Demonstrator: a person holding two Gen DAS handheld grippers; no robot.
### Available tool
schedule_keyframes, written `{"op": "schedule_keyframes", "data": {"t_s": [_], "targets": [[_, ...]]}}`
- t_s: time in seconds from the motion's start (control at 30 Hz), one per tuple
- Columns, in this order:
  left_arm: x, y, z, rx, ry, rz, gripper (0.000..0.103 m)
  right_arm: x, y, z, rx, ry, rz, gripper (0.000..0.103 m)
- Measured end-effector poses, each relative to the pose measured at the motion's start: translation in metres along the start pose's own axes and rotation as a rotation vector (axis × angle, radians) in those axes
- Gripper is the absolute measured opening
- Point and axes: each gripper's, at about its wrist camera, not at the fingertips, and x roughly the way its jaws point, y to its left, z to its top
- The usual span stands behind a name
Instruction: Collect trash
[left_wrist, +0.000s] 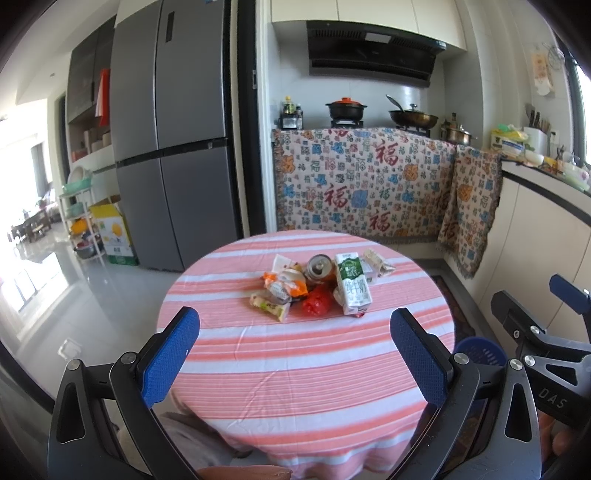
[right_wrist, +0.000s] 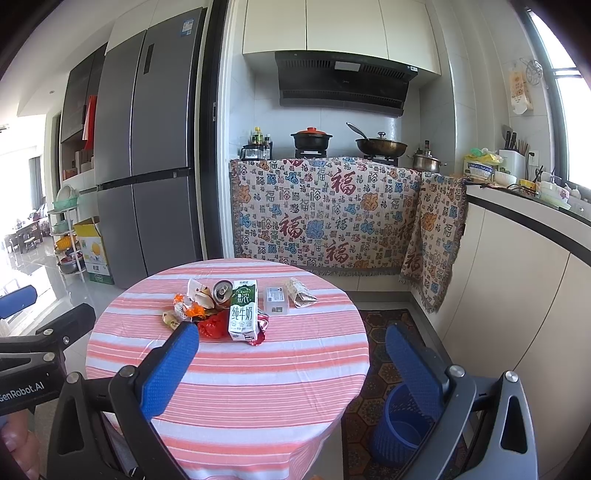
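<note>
Pink-and-white striped tablecloth; green-and-white milk carton; blue basket.

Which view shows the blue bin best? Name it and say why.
The right wrist view: the bin stands on the rug beside the table, with its rim, slotted wall and inside visible. The left wrist view shows only its rim behind the tool's finger.

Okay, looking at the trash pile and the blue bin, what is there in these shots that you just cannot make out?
- Blue bin: the right gripper hides its right side in the right wrist view; only its rim shows in the left.
- Can: label hidden behind the milk carton and wrappers.
- Wrappers: print too small to read.
- Red bag: partly behind the finger.
</note>
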Motion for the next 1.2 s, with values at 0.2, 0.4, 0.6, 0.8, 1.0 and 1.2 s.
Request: {"op": "schedule_keyframes", "data": {"t_s": [0.2,0.4,0.6,0.8,1.0,1.2], "targets": [[0.003,0.0,-0.003,-0.003,0.005,0.001,0.103,0.0,0.0,-0.001,-0.001,0.001,-0.001,0.103],[0.013,0.008,-0.009,-0.019,0.03,0.009,0.103,0.003,0.001,-0.003,0.002,0.006,-0.002,0.103],[0.029,0.025,-0.013,-0.037,0.064,0.032,0.103,0.015,0.003,-0.008,0.0,0.029,0.005,0.103],[0.05,0.04,-0.017,-0.063,0.102,0.06,0.103,0.034,0.006,-0.013,-0.004,0.061,0.017,0.103],[0.072,0.047,-0.024,-0.064,0.133,0.083,0.103,0.061,0.012,-0.02,0.001,0.089,0.053,0.103],[0.101,0.049,-0.032,-0.074,0.178,0.09,0.103,0.101,0.019,-0.028,-0.028,0.125,0.093,0.103]]}}
